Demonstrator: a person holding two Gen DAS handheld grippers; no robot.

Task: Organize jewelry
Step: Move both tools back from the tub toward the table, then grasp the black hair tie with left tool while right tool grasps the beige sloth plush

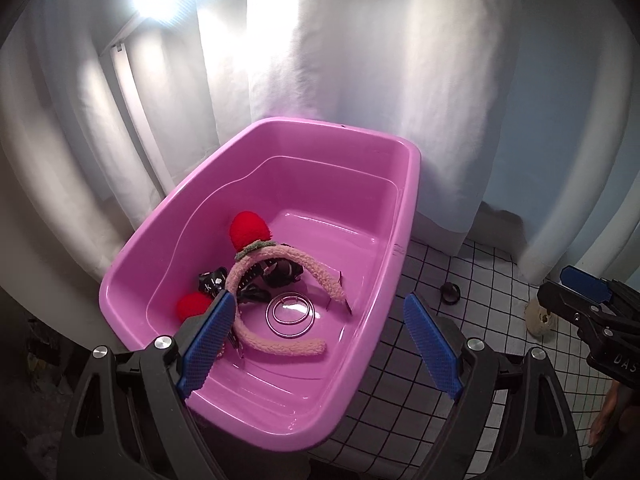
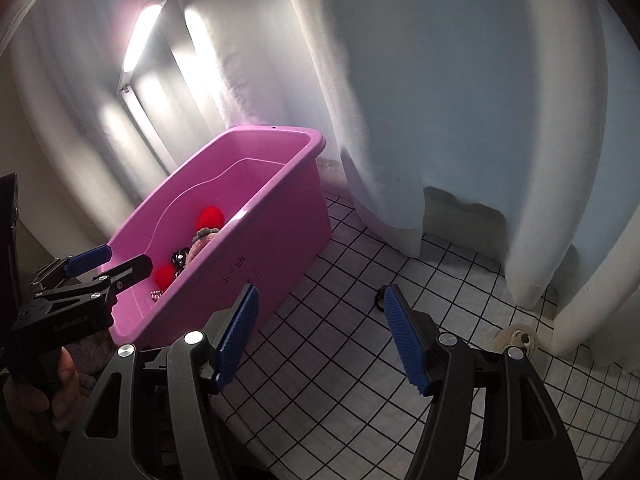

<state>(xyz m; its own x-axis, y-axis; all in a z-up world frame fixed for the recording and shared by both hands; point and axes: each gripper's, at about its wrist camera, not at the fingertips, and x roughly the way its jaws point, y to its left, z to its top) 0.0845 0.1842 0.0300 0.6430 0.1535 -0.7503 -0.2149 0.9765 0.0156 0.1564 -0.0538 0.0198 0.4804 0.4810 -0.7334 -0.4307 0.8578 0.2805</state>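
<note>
where the left wrist view looks down into the pink tub (image 1: 362, 148), its contents are seen in full: a fuzzy pink headband (image 1: 280, 264) with two red pompoms (image 1: 250, 229), a dark tangle of accessories (image 1: 276, 276) under it, and two thin metal hoops (image 1: 289, 313) lying flat on the tub floor. the left gripper (image 1: 316, 344) is held over the near end of the tub, jaws wide apart, nothing between them. from the right wrist view only the pompoms and part of the headband are visible over the tub wall; handwritten marks on the outer wall are shown there alone. the right gripper (image 2: 320, 336) is held over the checked cloth (image 2: 340, 380), jaws apart and empty. a small dark ring (image 2: 378, 300) lies on the cloth just beside the right finger.
</note>
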